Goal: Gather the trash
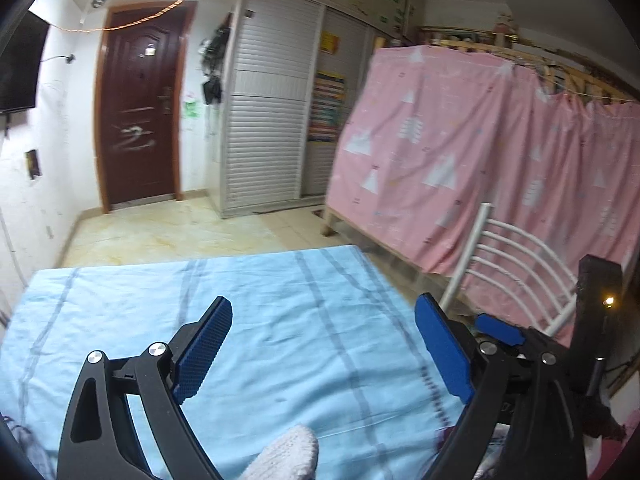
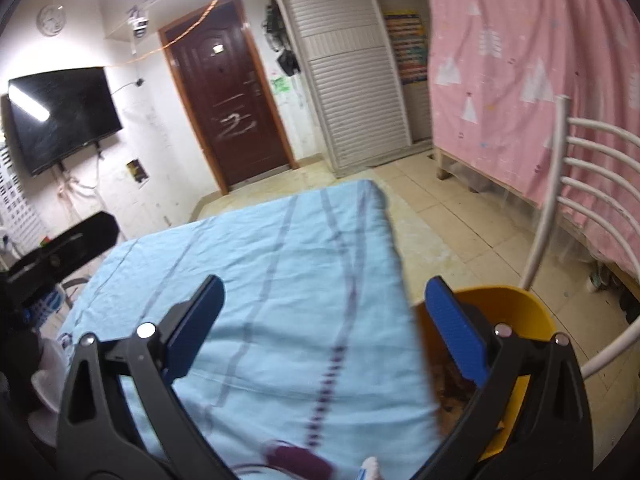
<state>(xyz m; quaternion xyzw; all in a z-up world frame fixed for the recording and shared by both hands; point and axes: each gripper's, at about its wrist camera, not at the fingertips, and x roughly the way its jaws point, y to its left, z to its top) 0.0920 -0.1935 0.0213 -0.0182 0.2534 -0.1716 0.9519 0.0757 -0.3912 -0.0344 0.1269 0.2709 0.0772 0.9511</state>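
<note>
Left gripper (image 1: 323, 344): jaws spread wide, nothing between them; ribbed blue pads.
Right gripper (image 2: 325, 322): jaws spread wide, empty.
Surface (image 2: 256, 264): wrinkled light-blue striped cloth.
Yellow bin (image 2: 516, 312): rounded plastic, beside the surface's right edge, brownish trash inside.

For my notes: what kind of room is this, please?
Probably a lived-in bedroom or dormitory room: a wooden bed frame hung with a pink curtain, a louvred wardrobe and a wall television.
</note>
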